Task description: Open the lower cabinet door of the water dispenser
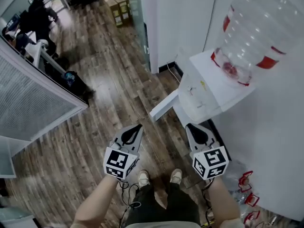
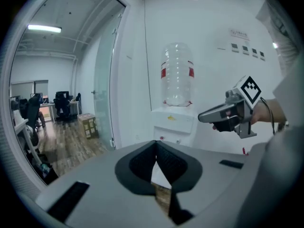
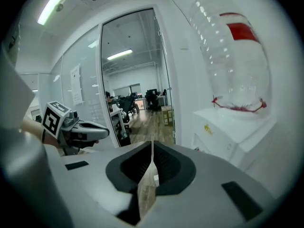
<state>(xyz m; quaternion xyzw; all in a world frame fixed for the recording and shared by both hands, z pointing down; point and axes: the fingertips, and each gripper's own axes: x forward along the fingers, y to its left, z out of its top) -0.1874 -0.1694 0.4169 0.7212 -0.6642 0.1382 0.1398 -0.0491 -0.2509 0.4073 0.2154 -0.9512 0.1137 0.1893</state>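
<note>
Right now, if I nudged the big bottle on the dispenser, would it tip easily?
Probably light: the bottle looks clear and empty. It could wobble, standing tall on its neck in the dispenser. Its ribbed plastic may flex.

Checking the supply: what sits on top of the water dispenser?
A clear bottle with red bands stands upside down on the white water dispenser. Its neck is sunk into the top, out of sight.

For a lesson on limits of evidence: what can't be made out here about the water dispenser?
Cabinet interior: head view, hidden under the water dispenser's top.
Lower cabinet: left gripper view, behind the left claw's body.
Wall signs: left gripper view, too small to read.
Bottle: head view, cut by top edge.
</note>
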